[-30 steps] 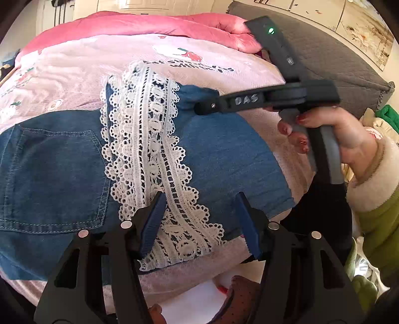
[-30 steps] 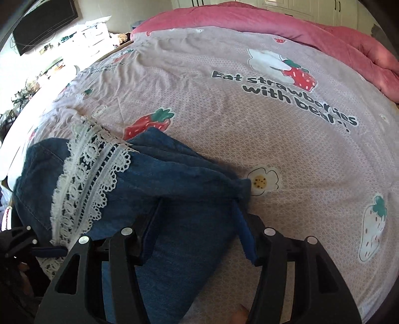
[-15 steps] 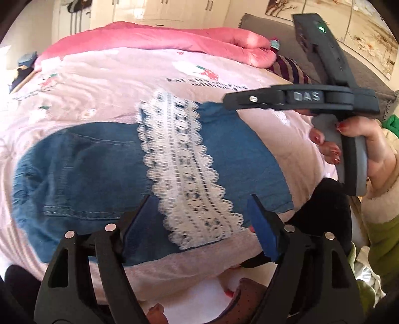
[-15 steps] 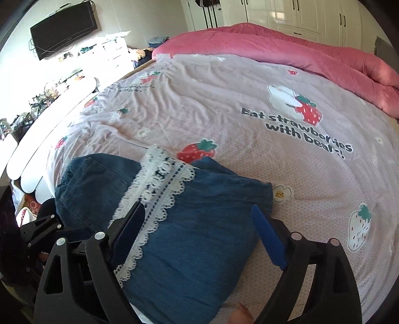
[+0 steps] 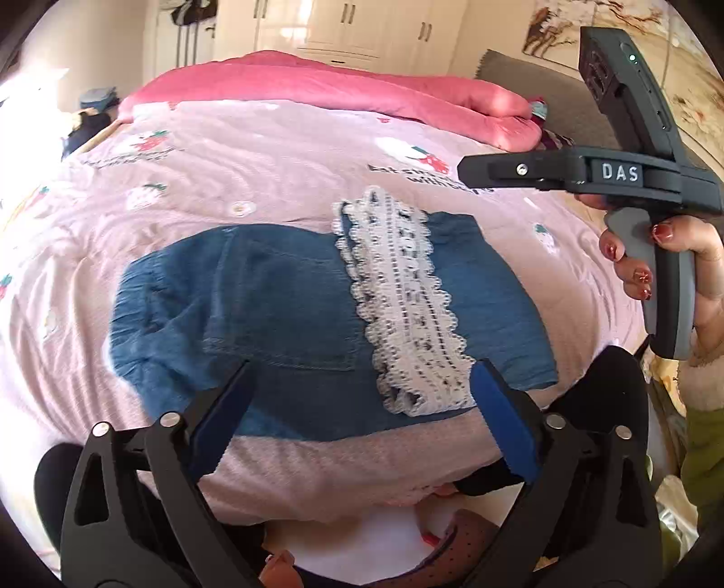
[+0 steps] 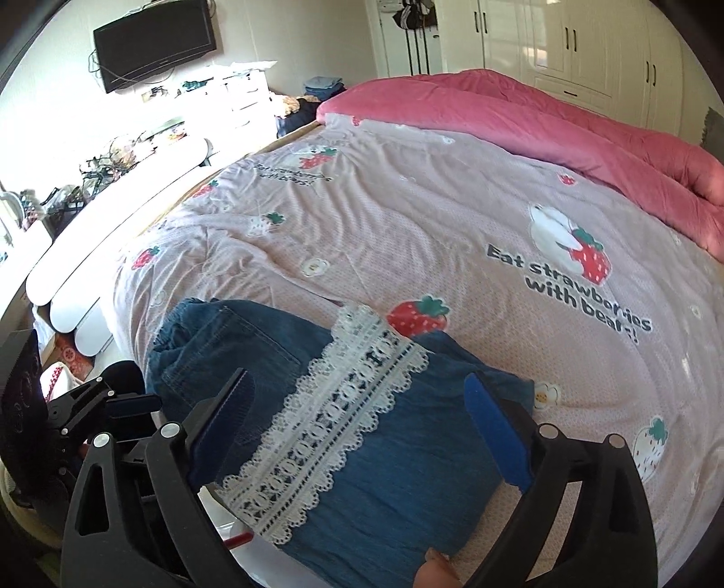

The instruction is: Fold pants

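Observation:
The blue denim pants (image 5: pixel 280 307) lie folded flat on the pink strawberry bedspread (image 5: pixel 271 172), near its front edge. A white lace band (image 5: pixel 402 298) crosses them. They also show in the right wrist view (image 6: pixel 407 457), with the lace band (image 6: pixel 335 425) running diagonally. My left gripper (image 5: pixel 362 407) is open and empty, held above the pants' near edge. My right gripper (image 6: pixel 357 416) is open and empty, held above the pants; it also shows at the right of the left wrist view (image 5: pixel 470 169).
A rolled pink quilt (image 5: pixel 344 90) lies along the far side of the bed. A grey headboard (image 5: pixel 534 86) stands at the right. White wardrobes (image 6: pixel 588 49) line the back wall. A wall TV (image 6: pixel 154 40) and a cluttered white dresser (image 6: pixel 113 181) stand beyond the bed's left side.
Both grippers have opened wider and pulled back and up from the pants. The pants stay lying flat on the bed.

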{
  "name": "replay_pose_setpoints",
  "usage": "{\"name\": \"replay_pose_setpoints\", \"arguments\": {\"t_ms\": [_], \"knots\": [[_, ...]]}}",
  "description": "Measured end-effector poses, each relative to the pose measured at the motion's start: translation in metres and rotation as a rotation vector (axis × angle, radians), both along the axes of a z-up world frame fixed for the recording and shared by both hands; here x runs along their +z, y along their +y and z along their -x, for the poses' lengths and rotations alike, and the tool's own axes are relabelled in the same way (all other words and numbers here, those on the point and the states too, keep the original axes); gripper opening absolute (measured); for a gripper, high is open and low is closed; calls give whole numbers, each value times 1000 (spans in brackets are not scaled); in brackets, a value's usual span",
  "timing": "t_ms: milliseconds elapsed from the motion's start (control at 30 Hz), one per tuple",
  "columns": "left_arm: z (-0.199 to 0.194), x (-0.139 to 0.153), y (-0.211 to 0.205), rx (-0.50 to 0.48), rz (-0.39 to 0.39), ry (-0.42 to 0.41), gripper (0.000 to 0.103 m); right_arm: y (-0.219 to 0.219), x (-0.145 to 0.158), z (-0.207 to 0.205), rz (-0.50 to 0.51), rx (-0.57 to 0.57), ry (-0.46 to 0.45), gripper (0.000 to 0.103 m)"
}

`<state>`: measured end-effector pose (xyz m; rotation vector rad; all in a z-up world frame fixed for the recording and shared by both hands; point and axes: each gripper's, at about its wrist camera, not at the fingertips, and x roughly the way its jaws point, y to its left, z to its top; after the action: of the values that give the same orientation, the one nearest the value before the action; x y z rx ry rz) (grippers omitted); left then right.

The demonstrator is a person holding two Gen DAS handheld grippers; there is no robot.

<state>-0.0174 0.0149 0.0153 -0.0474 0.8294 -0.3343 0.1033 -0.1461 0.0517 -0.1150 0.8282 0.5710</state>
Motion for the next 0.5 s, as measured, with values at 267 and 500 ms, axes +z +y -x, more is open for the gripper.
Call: {"name": "replay_pose_setpoints", "arguments": {"t_ms": [267, 500], "knots": [[4, -8, 26, 75, 8, 23, 93, 52, 5, -9, 26, 96, 3, 95], [4, -23, 52, 132, 89, 72, 93, 103, -8, -36, 55, 180, 62, 96]]}}
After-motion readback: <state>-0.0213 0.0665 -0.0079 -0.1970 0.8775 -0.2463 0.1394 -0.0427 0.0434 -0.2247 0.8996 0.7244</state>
